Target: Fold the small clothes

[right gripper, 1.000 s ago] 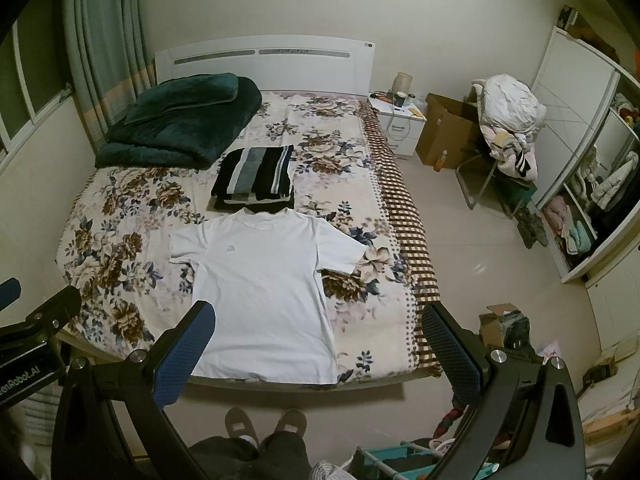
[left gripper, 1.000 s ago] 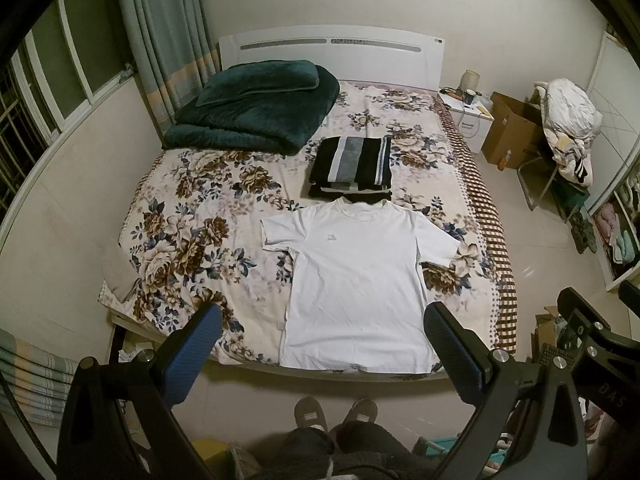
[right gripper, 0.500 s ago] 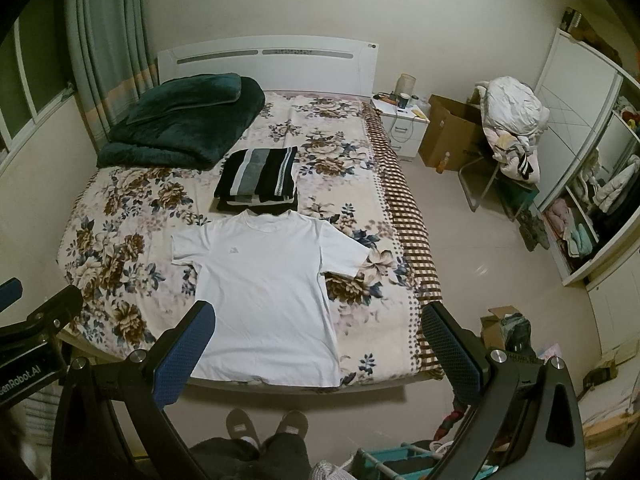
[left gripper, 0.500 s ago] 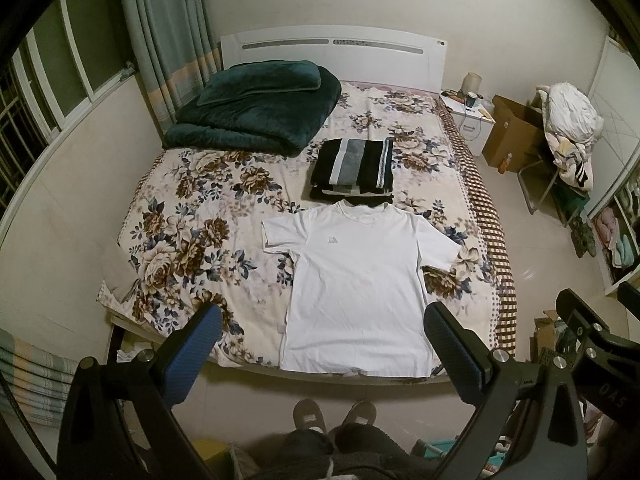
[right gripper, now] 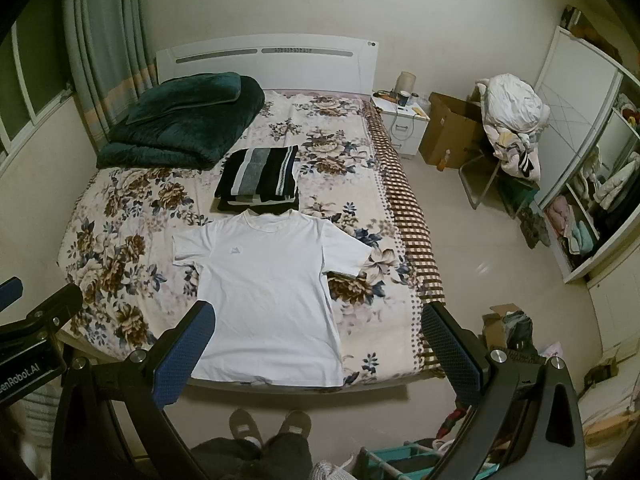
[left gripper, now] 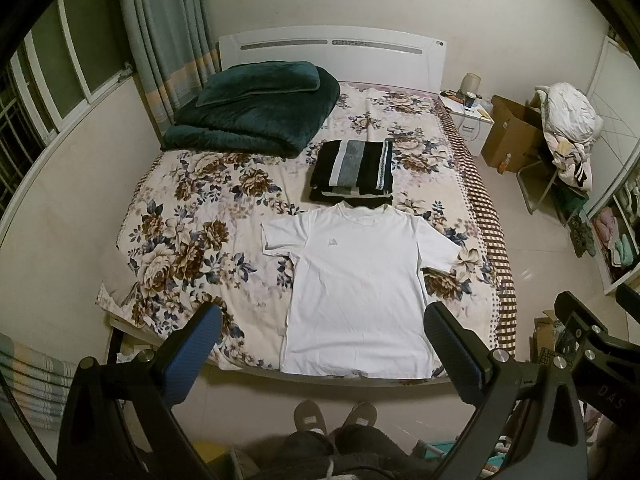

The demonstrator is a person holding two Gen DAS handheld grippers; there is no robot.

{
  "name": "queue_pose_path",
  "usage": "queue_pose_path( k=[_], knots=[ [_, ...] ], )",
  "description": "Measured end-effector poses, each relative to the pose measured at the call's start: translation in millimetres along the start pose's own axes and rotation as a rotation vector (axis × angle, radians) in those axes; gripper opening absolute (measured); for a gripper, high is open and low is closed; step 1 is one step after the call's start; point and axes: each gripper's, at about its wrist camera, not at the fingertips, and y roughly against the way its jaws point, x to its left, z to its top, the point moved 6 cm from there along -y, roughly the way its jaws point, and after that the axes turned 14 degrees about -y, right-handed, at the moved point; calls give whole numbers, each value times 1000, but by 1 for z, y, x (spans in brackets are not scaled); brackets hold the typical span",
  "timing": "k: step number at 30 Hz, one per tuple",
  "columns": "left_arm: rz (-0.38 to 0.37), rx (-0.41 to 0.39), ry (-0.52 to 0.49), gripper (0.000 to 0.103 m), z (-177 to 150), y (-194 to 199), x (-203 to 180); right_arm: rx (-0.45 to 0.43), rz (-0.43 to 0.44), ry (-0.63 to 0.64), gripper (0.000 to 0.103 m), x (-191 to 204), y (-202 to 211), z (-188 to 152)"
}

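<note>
White tee (left gripper: 356,280) flat on bed (left gripper: 200,240), soft, light, limp; pinch at sleeve or hem corners. Left claw (left gripper: 320,344) and right claw (right gripper: 316,340) both spread apart, empty.

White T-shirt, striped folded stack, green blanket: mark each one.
white T-shirt (left gripper: 356,288), left wrist view, chest.
striped folded stack (left gripper: 352,168), left wrist view, grey stripe on top.
green blanket (right gripper: 180,120), right wrist view, upper folded layer.

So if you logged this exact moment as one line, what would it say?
stage: before first fold | white T-shirt: flat on bed, unfolded | left tongs: open, empty | right tongs: open, empty | folded striped pile: beyond collar
</note>
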Motion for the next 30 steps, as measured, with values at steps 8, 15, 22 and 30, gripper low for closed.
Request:
queue_pose_path(
  k=[8,15,22,30],
  knots=[
    [-4,2,2,103,7,3,-10,19,-1,-11,103,47,0,9],
    [47,-67,-24,103,35,-20,-6,56,-12,-91,103,49,-44,3],
    [143,-87,-47,103,52,-118,4,146,-69,-308,103,-18,-168,-4],
    [183,51,-28,103,66,-276,-5,323,-66,-587,103,-124,-386,-22]
  ],
)
